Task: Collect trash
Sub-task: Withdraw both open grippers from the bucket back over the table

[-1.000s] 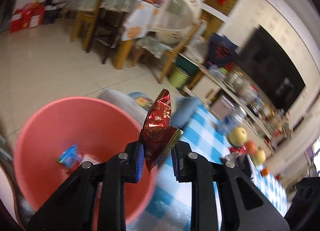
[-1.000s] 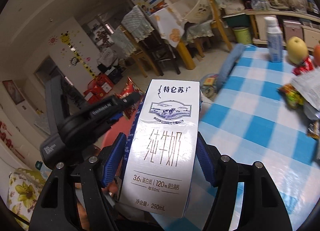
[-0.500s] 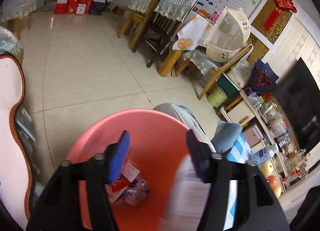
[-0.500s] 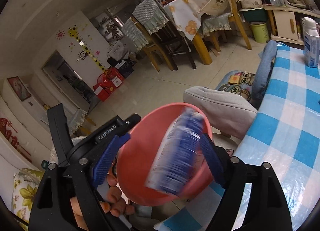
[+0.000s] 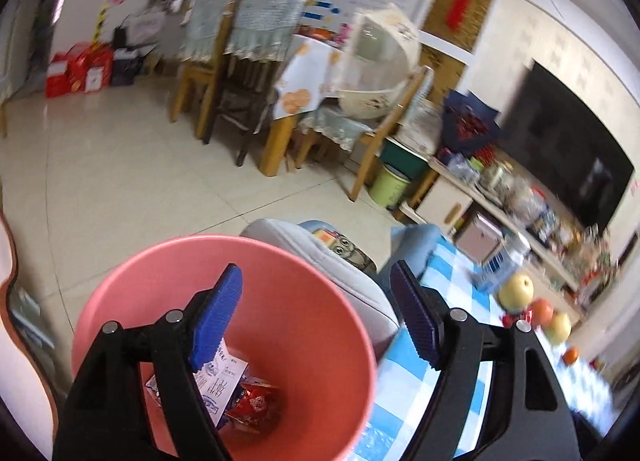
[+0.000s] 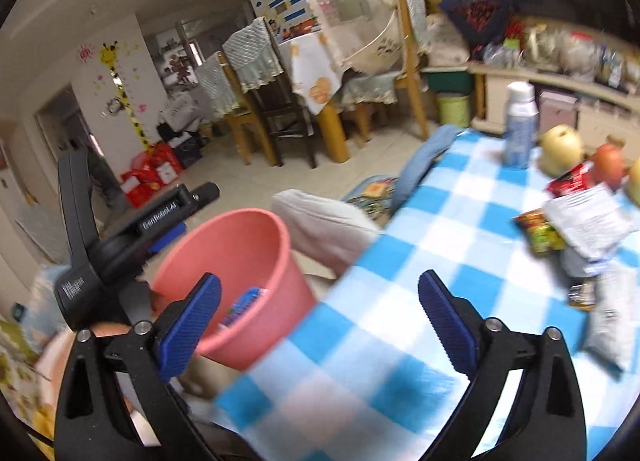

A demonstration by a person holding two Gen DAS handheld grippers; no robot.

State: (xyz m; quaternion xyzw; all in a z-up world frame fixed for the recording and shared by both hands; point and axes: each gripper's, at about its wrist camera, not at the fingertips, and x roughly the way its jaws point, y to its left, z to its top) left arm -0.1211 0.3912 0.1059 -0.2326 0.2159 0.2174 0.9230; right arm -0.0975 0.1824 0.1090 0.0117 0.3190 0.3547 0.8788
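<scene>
2 pieces of trash at least are already lying at the bottom of the pink bucket (image 5: 280,285): a white milk carton (image 5: 224,385) leaning against the inner wall and a crumpled red wrapper (image 5: 254,405) just beside it, with a bit of something blue showing inside from the right wrist view. So part of the collecting is looking done, but the job is far from over. On the blue checked tablecloth (image 6: 420,229) a cluster of litter is still waiting: a red and yellow snack packet (image 6: 538,231), a white printed packet (image 6: 588,217) overlapping it, a small red wrapper (image 6: 570,179) near the fruit, and a pale bag (image 6: 610,325) nearer the table's edge. The apples and the white bottle (image 6: 518,123) are standing further back; I am judging those are not rubbish.

The left gripper (image 5: 316,317) is hanging over the bucket's mouth with its blue pads spread apart and still widening, nothing between them, touching nothing. The right gripper (image 6: 320,325) is pointing across the bucket's rim and the near corner of the table, its jaws also opening and looking about as wide as they go, empty too. The bucket itself is sitting below the table's edge, beside a grey cushion (image 6: 324,221). Both views are somewhat blurred, so smaller scraps could be escaping me.

My guess is that both hands are free for another trip to the pile on the cloth.
</scene>
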